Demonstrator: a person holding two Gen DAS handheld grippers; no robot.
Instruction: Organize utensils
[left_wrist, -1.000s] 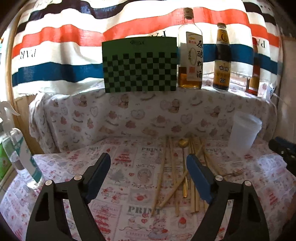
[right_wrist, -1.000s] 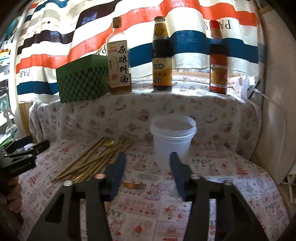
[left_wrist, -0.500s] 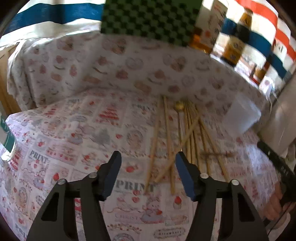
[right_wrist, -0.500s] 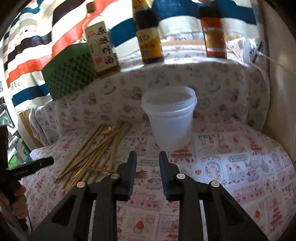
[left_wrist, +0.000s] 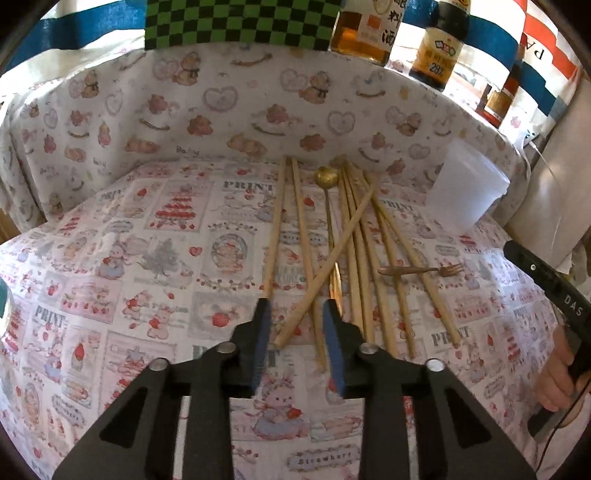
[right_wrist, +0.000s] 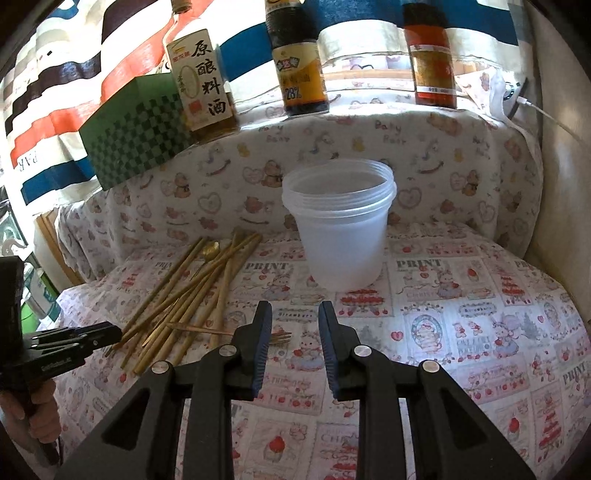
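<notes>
Since half a second ago the left gripper (left_wrist: 297, 308) has come lower and closer to the chopsticks (left_wrist: 354, 254), and its jaws have narrowed to a moderate gap with nothing between them. One blue pad tip sits right at the near end of the leftmost stick, though contact is hard to judge from this angle. The sticks lie loosely fanned on the printed tablecloth (left_wrist: 122, 266), one crossing diagonally over the others, with a gold spoon (left_wrist: 326, 177) among them, bowl toward the back wall. A small fork (left_wrist: 421, 271) rests across the right-hand sticks, tines pointing right.

From the right wrist view, the right gripper (right_wrist: 295, 308) hovers above the cloth, jaws partly open and holding nothing, its fingers widened a little from the earlier frame. The fork (right_wrist: 229, 332) lies just left of its left finger. Straight ahead stands the translucent plastic cup (right_wrist: 341, 225), upright, just right of the chopsticks (right_wrist: 192, 288). Three bottles (right_wrist: 299, 59) and a green checkered box (right_wrist: 140, 129) sit on the covered ledge behind.
</notes>
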